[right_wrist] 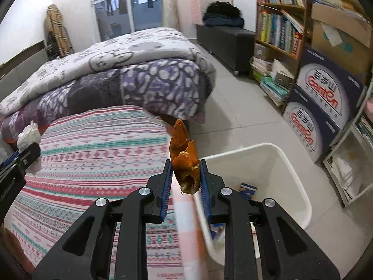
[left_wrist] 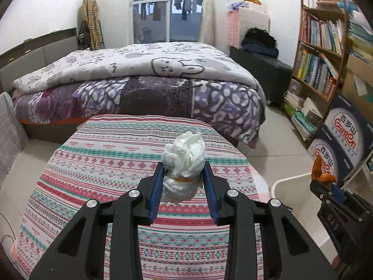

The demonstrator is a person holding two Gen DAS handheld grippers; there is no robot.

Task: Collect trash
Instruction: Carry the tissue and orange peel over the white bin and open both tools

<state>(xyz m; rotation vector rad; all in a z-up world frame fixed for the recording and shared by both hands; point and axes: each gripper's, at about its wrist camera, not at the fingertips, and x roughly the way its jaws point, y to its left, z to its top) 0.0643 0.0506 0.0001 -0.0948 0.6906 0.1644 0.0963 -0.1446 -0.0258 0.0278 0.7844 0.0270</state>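
Bed (left_wrist: 139,74) fills the far half of the room: white cartoon-print quilt over a purple-and-white blanket. In front of it, a bench under a striped pink, teal and white patterned cloth (left_wrist: 112,163).

Bookshelf (right_wrist: 277,21) at right, packed with books; spines too small to read. Beside it, two stacked dark-blue cartons (right_wrist: 324,107), each with a white oval carrying red "Ganten" lettering and Chinese characters above it; smaller print illegible.

White plastic bin (right_wrist: 291,170) on the tiled floor just beside the bench's right edge. A small blue-and-orange packet lies at its bottom; print unreadable.

Left gripper (left_wrist: 184,170): fingers clenched on a crumpled white tissue wad (left_wrist: 184,154), held above the striped cloth. An orange streak shows low on the wad.

Right gripper (right_wrist: 186,170): fingers clenched on a dried orange peel (right_wrist: 183,154), held over the gap between bench edge and bin rim. In the left wrist view, its black body reads "DAS".
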